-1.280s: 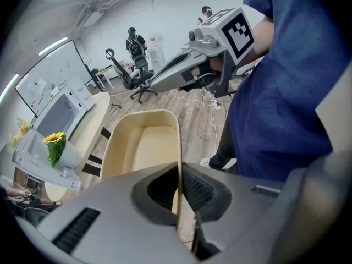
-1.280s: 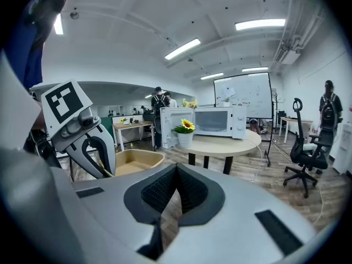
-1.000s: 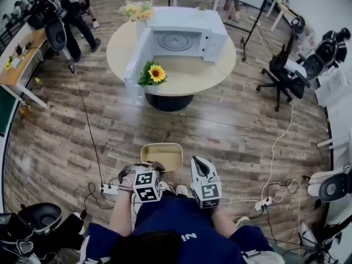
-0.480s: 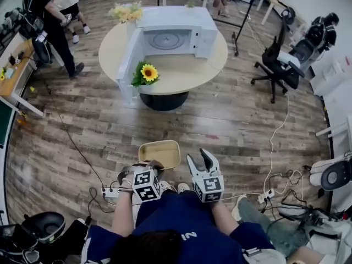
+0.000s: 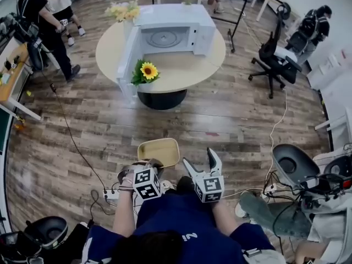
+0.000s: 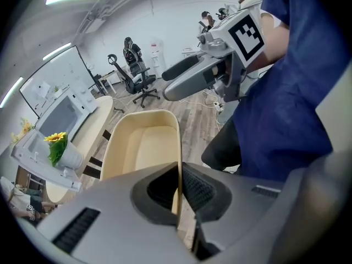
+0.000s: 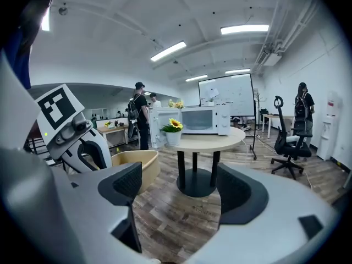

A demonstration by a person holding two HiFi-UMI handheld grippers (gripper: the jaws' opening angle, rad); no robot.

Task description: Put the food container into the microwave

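Container (image 5: 159, 152) gripped, microwave (image 5: 175, 31) well apart.
Left claw (image 6: 177, 188) clenched on container rim; right claw (image 7: 176, 197) released, empty. Microwave door open, on table (image 5: 184, 69).

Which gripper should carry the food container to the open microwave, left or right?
Left, probably. The left gripper has its jaws shut on the rim of the food container, while the right gripper is open and empty. The microwave stands open ahead.

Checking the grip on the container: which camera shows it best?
The left gripper view: the left tool is shut on the container rim, close up. The head view shows the container from above, the grip hidden by the tool. The right gripper view shows only its side.
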